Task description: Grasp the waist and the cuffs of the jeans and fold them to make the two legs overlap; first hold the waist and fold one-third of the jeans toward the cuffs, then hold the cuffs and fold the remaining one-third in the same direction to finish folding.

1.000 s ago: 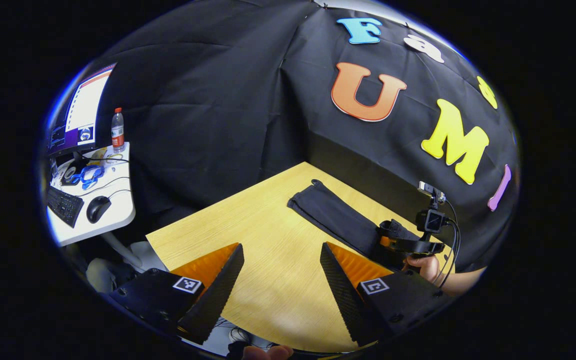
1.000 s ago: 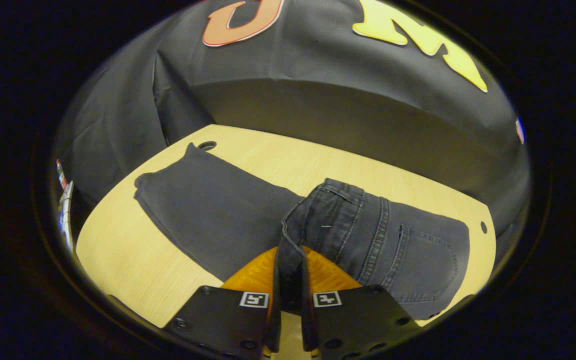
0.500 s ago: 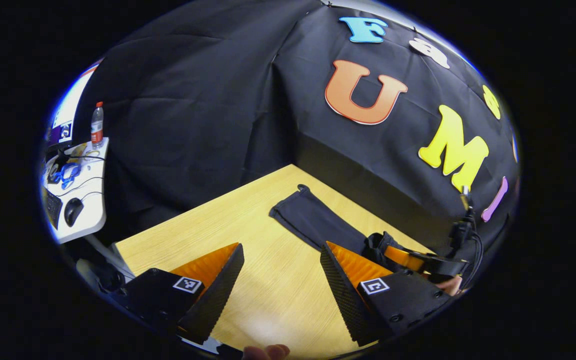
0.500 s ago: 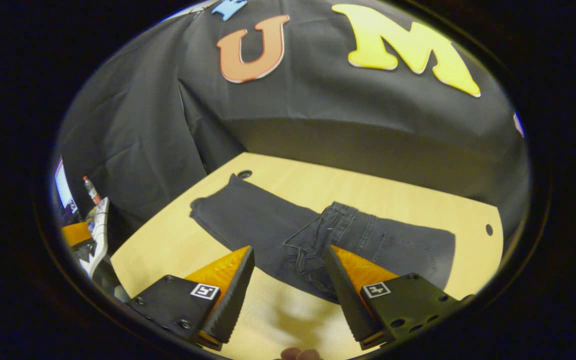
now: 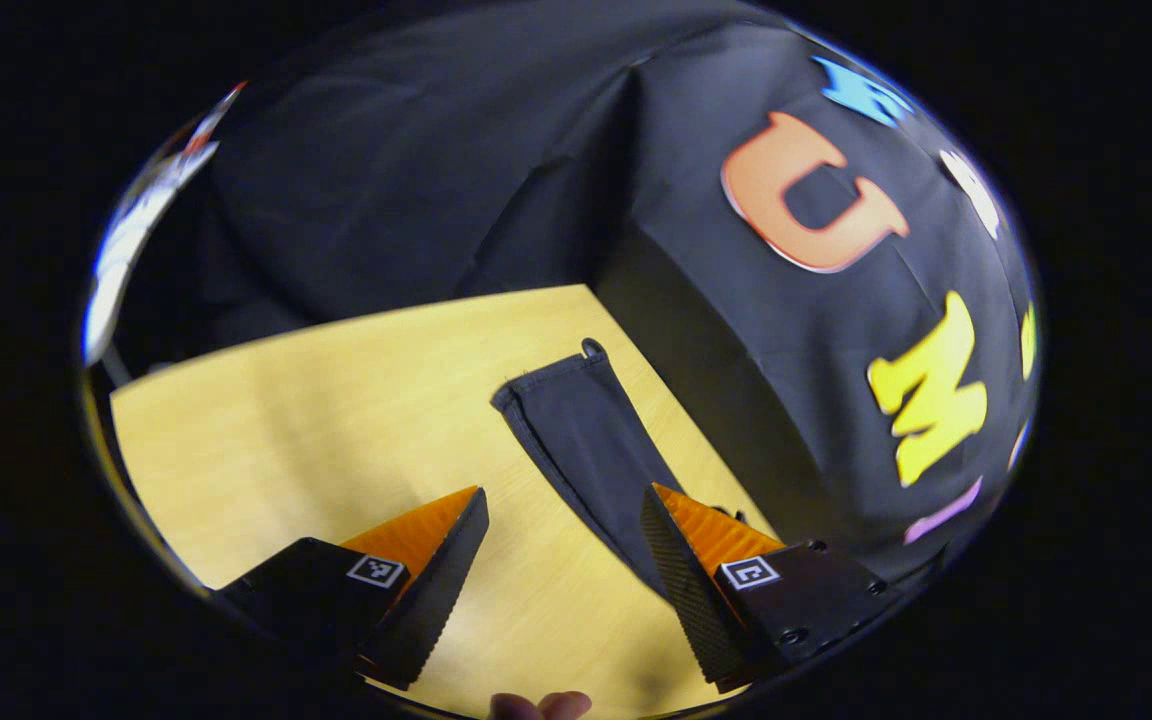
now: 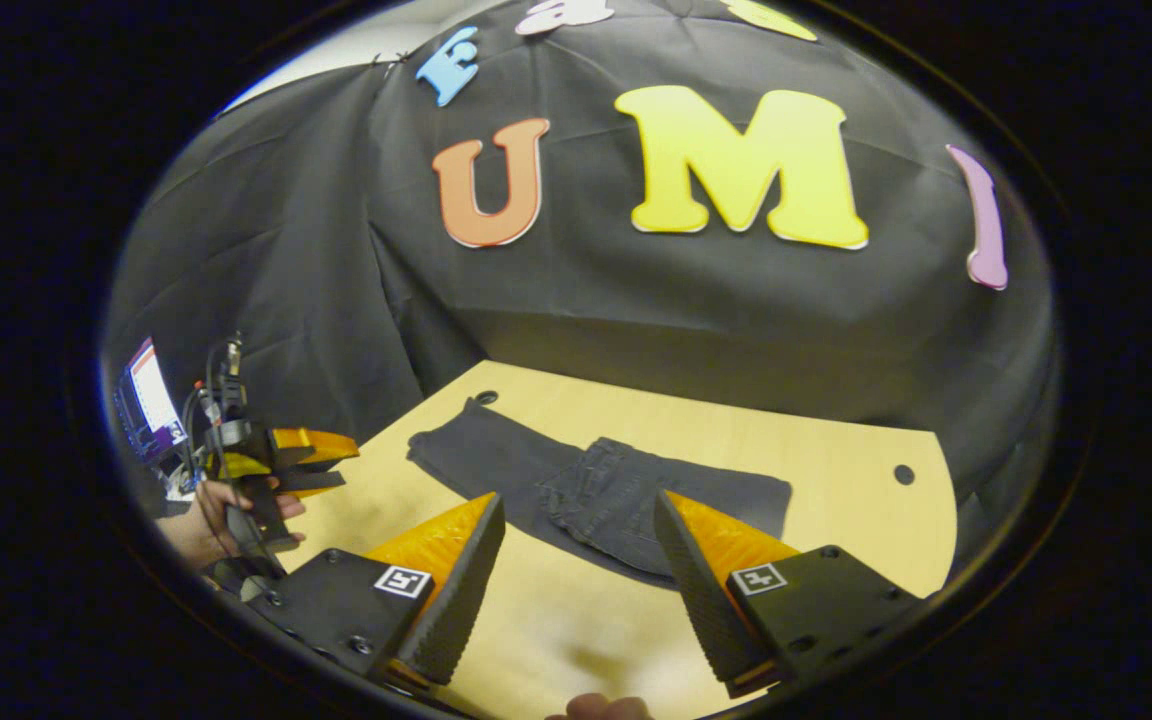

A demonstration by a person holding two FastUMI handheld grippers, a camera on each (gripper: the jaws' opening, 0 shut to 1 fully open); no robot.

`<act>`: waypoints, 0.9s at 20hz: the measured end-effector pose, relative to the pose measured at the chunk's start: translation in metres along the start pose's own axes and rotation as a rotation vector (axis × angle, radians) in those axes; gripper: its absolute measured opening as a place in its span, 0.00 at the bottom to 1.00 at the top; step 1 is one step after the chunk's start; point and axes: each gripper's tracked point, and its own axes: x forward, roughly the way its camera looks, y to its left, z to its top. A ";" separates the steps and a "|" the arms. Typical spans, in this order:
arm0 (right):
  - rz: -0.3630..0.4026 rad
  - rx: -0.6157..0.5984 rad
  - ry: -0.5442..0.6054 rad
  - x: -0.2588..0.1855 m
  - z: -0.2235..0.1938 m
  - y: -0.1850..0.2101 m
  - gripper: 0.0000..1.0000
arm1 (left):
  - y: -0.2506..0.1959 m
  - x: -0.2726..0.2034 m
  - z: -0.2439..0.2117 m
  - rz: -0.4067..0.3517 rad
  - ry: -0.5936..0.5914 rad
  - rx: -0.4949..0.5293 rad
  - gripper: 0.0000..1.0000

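Jeans (image 6: 596, 490) lay waist-folded beyond the right tongs (image 6: 576, 560), which had released and backed off; both tongs gaped wide, the left tongs (image 5: 564, 560) nearing the cuffs (image 5: 546, 385).

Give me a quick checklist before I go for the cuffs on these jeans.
1. Waist third of the jeans folded toward the cuffs: ok.
2. Right gripper open, off the cloth: ok.
3. Left gripper open, empty: ok.
4. Cuffs flat on the table, reachable: ok.
5. Both legs lined up exactly: cannot tell.
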 end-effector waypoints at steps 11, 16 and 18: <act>-0.192 0.134 0.077 -0.034 -0.025 -0.099 0.90 | 0.028 0.126 0.026 0.061 0.061 -0.263 0.99; -0.212 0.159 0.104 -0.024 -0.030 -0.112 0.90 | 0.026 0.151 0.032 0.082 0.054 -0.234 0.99; -0.219 0.185 0.118 -0.019 -0.035 -0.116 0.93 | 0.022 0.162 0.031 0.087 0.057 -0.177 0.98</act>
